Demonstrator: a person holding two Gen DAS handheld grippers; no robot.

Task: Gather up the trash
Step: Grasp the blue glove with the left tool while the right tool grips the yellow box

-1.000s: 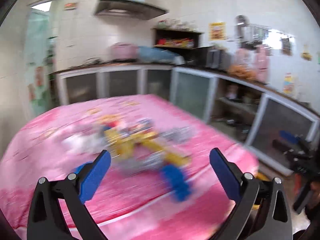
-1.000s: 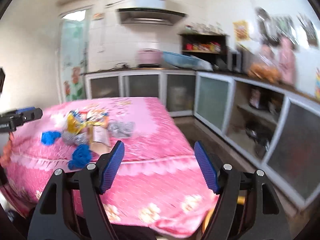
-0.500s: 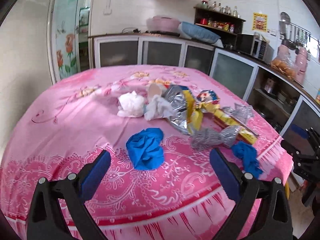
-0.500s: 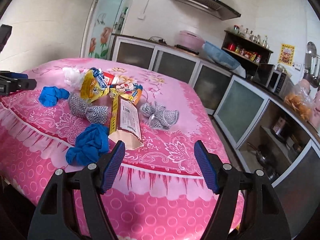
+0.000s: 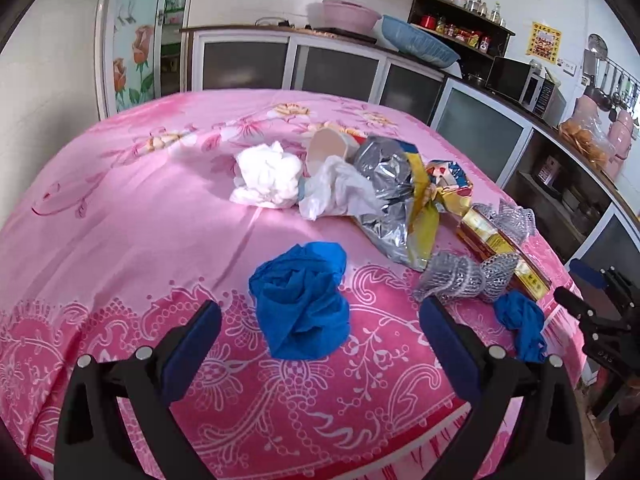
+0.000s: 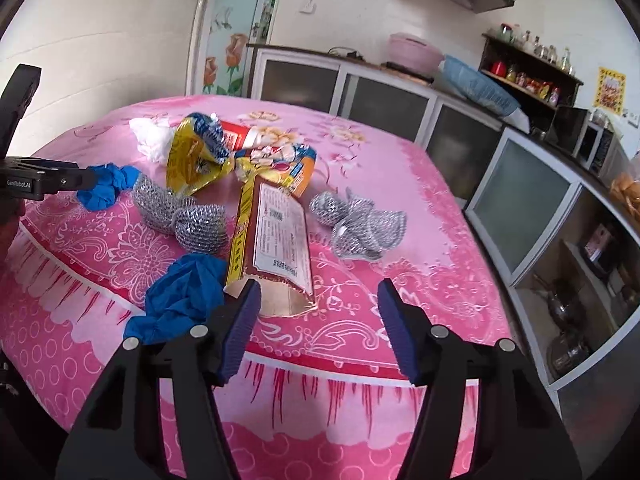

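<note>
Trash lies scattered on the pink tablecloth (image 5: 120,240). We see the left gripper (image 5: 320,328) spread wide, framing a blue glove (image 5: 300,308) without contact. We see the right gripper (image 6: 318,304) empty, jaws just narrowed, near the brown packet (image 6: 280,248).

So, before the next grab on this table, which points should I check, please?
1. Left hand-held gripper open, empty: ok.
2. Right hand-held gripper empty: ok; its jaws have just been closing, nothing between them.
3. Crumpled blue glove ahead of left jaws, apart from other trash: ok.
4. Brown snack packet near right jaws, overlapping second blue glove: not ok.
5. Trash bin in view: not ok.
</note>
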